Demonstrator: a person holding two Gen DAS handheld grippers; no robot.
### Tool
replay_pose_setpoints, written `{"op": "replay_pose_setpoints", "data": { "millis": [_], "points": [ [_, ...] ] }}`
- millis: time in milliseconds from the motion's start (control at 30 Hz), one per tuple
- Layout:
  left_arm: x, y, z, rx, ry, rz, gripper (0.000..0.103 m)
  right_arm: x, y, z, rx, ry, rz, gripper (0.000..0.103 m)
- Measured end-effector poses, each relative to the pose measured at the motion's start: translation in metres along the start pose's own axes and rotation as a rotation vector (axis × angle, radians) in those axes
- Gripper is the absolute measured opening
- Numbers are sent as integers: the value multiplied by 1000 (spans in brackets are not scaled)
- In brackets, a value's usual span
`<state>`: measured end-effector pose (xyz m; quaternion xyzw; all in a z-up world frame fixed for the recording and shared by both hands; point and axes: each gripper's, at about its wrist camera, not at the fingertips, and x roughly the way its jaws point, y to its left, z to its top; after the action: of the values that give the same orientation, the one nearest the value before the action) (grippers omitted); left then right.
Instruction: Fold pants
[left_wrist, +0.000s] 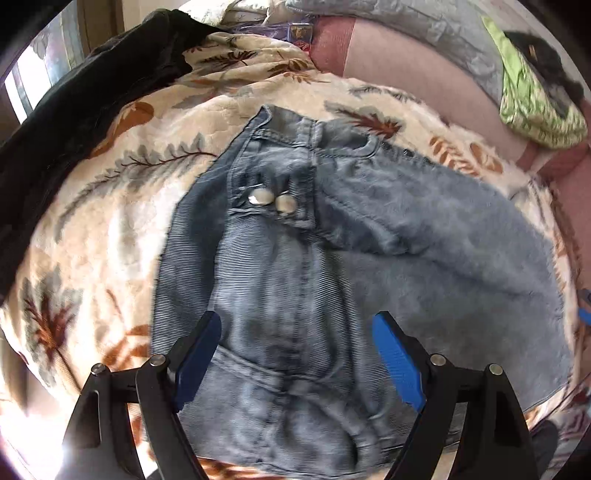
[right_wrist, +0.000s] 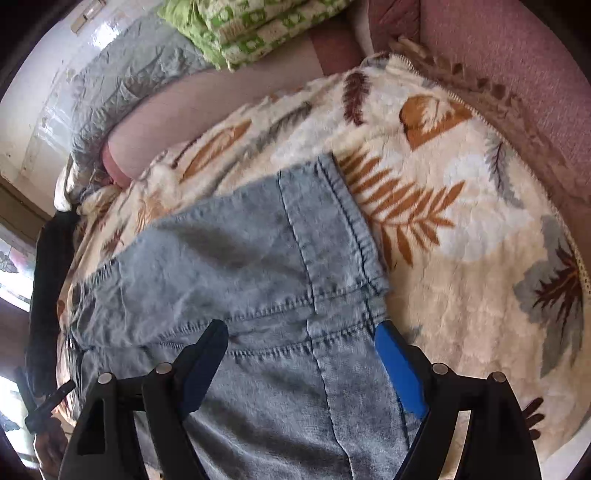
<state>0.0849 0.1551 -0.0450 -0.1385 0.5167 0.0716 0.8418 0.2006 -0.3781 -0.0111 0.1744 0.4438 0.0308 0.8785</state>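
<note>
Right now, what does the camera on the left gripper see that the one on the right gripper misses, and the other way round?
Only the left wrist view shows the jeans' waistband with two metal buttons, plus a dark garment lying at the blanket's far left. Only the right wrist view shows the jeans' stitched leg hem and the blanket's fringed edge. Both show the light blue jeans spread on the leaf-patterned blanket, a green patterned cushion, and an open gripper with nothing between its jaws: left gripper, right gripper.
</note>
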Motion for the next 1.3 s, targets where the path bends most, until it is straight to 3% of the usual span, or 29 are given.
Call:
{"op": "replay_pose_setpoints", "data": {
  "millis": [67, 233, 333, 400, 567, 700, 800, 967, 1167, 1300],
  "points": [
    [-5, -10, -3, -1, -21, -41, 85, -3, 10, -1, 55, -92, 38, 85],
    [-18, -34, -14, 46, -62, -39, 85, -7, 47, -23, 55, -280, 136, 85],
    [-28, -40, -18, 47, -71, -22, 85, -11, 64, -45, -4, -382, 104, 85],
    [-35, -43, -19, 45, -90, -13, 85, -12, 76, -54, -66, -392, 69, 85],
    [-49, -45, -18, 38, -141, -33, 85, -14, 79, -57, -110, -371, 104, 85],
    [-45, -36, -5, 22, -136, -58, 85, -23, 67, -54, -93, -285, 194, 85],
    [-36, -22, 18, -17, -124, -56, 85, -26, 48, -37, -62, -172, 241, 86],
    [-16, -1, 75, -45, -126, -35, 85, -23, 6, 17, -5, -75, 251, 86],
    [45, 20, 144, -130, -51, -57, 85, 45, -24, 98, 65, 52, 153, 85],
    [81, 23, 170, -129, -2, -61, 85, 101, -36, 128, 95, 141, 68, 67]
  ]
}}
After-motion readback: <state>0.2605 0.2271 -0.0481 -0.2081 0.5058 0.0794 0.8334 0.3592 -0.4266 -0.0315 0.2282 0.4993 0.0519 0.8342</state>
